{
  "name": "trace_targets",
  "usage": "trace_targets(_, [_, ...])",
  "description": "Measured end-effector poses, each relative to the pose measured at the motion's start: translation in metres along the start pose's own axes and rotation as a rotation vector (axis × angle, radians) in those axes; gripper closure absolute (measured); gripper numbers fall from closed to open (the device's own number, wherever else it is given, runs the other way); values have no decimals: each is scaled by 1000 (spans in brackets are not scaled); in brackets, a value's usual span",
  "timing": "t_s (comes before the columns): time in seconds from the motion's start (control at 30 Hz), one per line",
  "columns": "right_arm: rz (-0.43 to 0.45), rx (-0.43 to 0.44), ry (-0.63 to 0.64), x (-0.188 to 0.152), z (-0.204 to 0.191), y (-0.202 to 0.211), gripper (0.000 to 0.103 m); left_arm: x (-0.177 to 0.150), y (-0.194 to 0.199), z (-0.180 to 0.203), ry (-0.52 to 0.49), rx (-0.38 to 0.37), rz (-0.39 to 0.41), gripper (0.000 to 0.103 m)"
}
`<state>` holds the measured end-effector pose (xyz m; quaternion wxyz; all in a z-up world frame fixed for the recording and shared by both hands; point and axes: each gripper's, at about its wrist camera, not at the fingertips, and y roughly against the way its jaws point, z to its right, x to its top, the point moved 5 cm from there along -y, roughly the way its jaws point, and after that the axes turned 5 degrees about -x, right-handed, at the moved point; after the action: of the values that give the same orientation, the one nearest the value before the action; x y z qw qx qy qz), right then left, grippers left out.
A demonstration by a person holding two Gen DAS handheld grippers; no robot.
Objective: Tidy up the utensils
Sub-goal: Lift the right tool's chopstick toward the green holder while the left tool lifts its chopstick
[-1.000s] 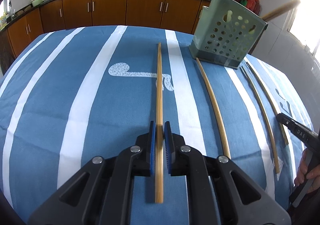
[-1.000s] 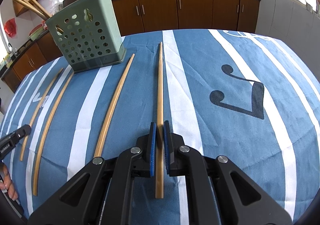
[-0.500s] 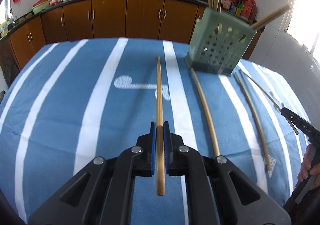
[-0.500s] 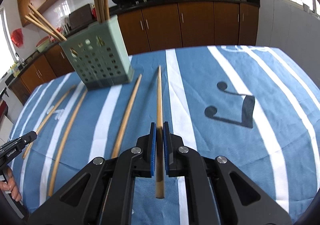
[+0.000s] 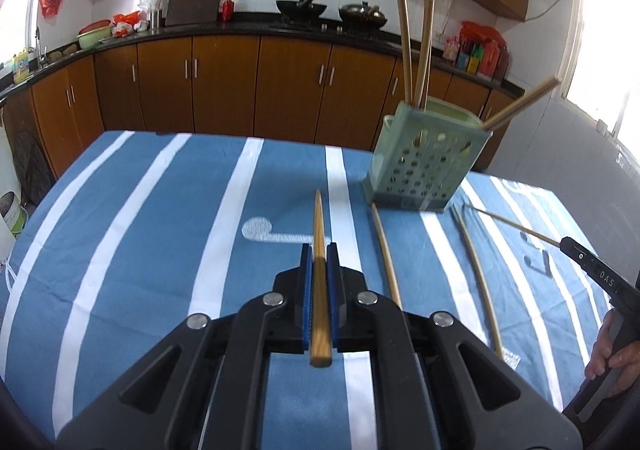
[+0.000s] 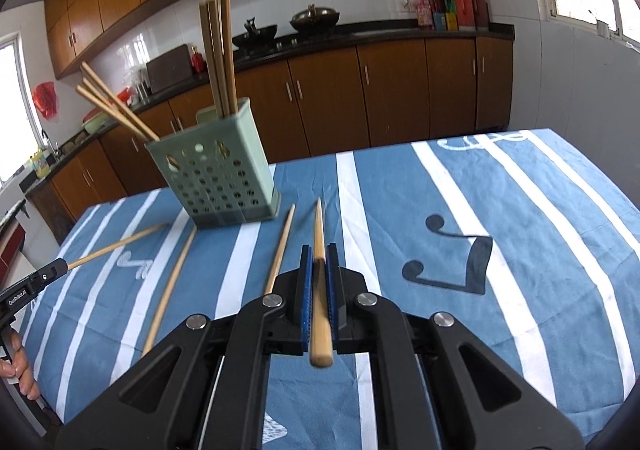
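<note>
My left gripper (image 5: 319, 252) is shut on a wooden chopstick (image 5: 318, 218) that points forward above the blue striped tablecloth (image 5: 160, 250). My right gripper (image 6: 319, 252) is likewise shut on its own chopstick (image 6: 318, 222). A green perforated utensil holder (image 5: 424, 166) stands ahead and to the right in the left wrist view, with several chopsticks upright in it. In the right wrist view the holder (image 6: 216, 178) is ahead to the left. Each view shows the other gripper at its edge with its chopstick raised.
Two loose chopsticks (image 5: 386, 250) (image 5: 478, 274) lie on the cloth in front of the holder; the right wrist view shows them too (image 6: 280, 246) (image 6: 172, 282). A person's hand (image 5: 608, 354) grips the right tool. Kitchen cabinets (image 5: 224, 86) and a counter stand behind the table.
Both grippers have risen with their chopsticks, lifting them off the cloth, and both views have tilted up toward the cabinets. The left jaws closed fully on their chopstick.
</note>
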<state>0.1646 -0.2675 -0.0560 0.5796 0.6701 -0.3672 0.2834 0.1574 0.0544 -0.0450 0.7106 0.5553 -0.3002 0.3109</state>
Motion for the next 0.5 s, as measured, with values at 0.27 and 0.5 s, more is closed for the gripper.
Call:
trace_targets(0.27, [71,14,-9,19,-2,17,96,20,18,4,-3,-7,72,95])
trace_targets(0.5, [107,27,1,30,-7,26,96,32,31,6,-7,-9,111,95])
